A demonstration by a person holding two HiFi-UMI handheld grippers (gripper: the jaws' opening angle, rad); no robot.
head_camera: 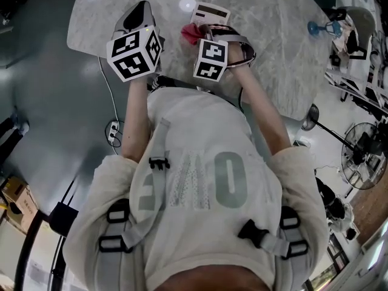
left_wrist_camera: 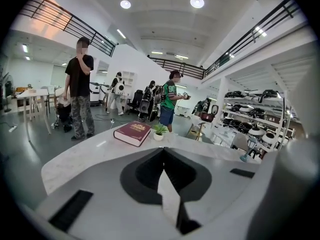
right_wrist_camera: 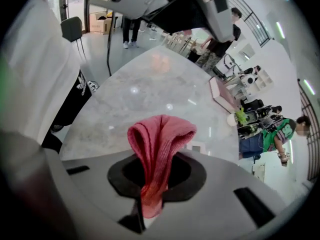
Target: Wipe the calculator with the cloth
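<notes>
A white calculator (head_camera: 210, 13) lies on the marble table (head_camera: 273, 59), just beyond a red cloth (head_camera: 190, 34). My right gripper (head_camera: 200, 40) points steeply down over the table's near edge and is shut on that cloth (right_wrist_camera: 159, 149), which bunches up out of the jaws as a folded loop. To its left, my left gripper (head_camera: 138, 10) hangs above the table, apart from the calculator. Its jaws (left_wrist_camera: 163, 151) are shut with nothing between them. The right gripper view shows the left gripper (right_wrist_camera: 190, 4) overhead.
A dark red book (left_wrist_camera: 132, 133) and a small potted plant (left_wrist_camera: 159, 131) sit at the table's far side. A blue object (head_camera: 320, 27) stands near the right edge. Several people stand on the floor beyond, among shelves and chairs.
</notes>
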